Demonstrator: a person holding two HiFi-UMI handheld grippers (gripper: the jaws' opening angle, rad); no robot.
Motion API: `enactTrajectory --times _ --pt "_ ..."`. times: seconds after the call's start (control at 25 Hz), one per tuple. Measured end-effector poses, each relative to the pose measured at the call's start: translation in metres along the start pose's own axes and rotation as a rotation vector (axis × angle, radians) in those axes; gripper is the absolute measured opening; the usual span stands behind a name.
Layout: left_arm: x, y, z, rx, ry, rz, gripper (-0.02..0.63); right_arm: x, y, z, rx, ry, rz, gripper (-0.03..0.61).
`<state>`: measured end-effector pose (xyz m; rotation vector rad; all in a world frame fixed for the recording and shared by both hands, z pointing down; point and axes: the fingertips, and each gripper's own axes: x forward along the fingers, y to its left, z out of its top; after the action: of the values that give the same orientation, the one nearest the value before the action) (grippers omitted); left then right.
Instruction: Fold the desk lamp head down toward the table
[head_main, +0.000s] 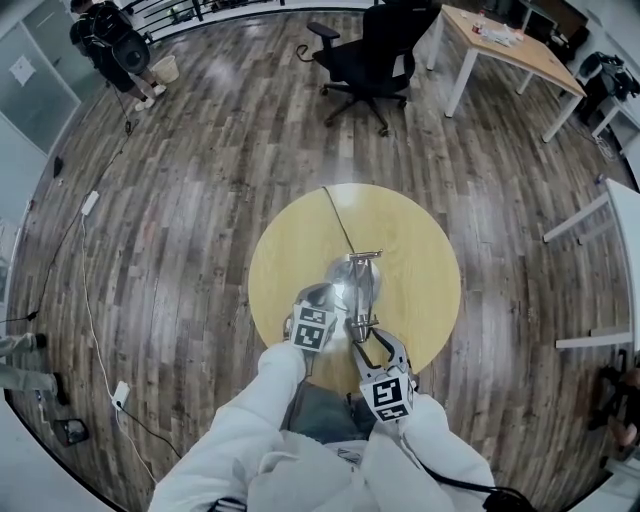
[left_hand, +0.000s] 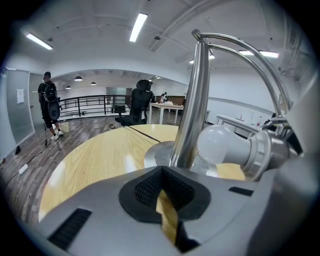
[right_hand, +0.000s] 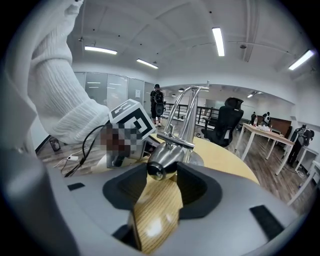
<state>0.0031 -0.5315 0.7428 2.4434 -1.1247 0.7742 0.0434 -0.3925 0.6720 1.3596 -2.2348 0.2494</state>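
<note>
Room: open office with a wood-plank floor; a round wooden counter (head_main: 285, 235) stands below you, with a black office chair (head_main: 375, 50) well beyond its far edge.
Lamp: chrome desk lamp near the counter edge closest to you; base (left_hand: 161, 152) flat on the wood, stem (left_hand: 192, 105) upright, then arching over.
Lamp head (right_hand: 165, 159): straight ahead of your right hand-held gripper (head_main: 375, 345); its long axis runs along the jaws, rear end toward you, bulb (left_hand: 219, 145) toward the stem.
Nearer hand: your right.
Right hand-held gripper: jaws part-spread, tips clamped on the head's rear end, one pad on each side.
Left hand-held gripper (left_hand: 163, 192): jaws almost together, with only counter wood in the slit; it holds nothing, and the base is just ahead.
Coming move, judged: press the head down with your right.
</note>
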Motion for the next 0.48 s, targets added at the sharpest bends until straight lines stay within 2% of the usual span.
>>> enactTrajectory --times 0.16,0.32,0.4,0.48 --pt "0.003 -0.001 0.001 0.023 0.018 -0.011 0.000 -0.002 -0.003 0.000 -0.009 0.009 0.032 0.186" --pt "-0.004 0.001 0.003 0.061 0.019 0.009 0.000 -0.015 -0.004 0.000 0.025 -0.036 0.089 0.186" --pt "-0.022 0.008 0.007 0.014 -0.015 0.046 0.000 -0.031 -0.013 0.002 0.057 -0.070 0.088 0.186" --pt "-0.052 0.012 0.011 -0.065 -0.063 0.090 0.000 -0.051 -0.031 -0.002 0.094 -0.082 0.047 0.186"
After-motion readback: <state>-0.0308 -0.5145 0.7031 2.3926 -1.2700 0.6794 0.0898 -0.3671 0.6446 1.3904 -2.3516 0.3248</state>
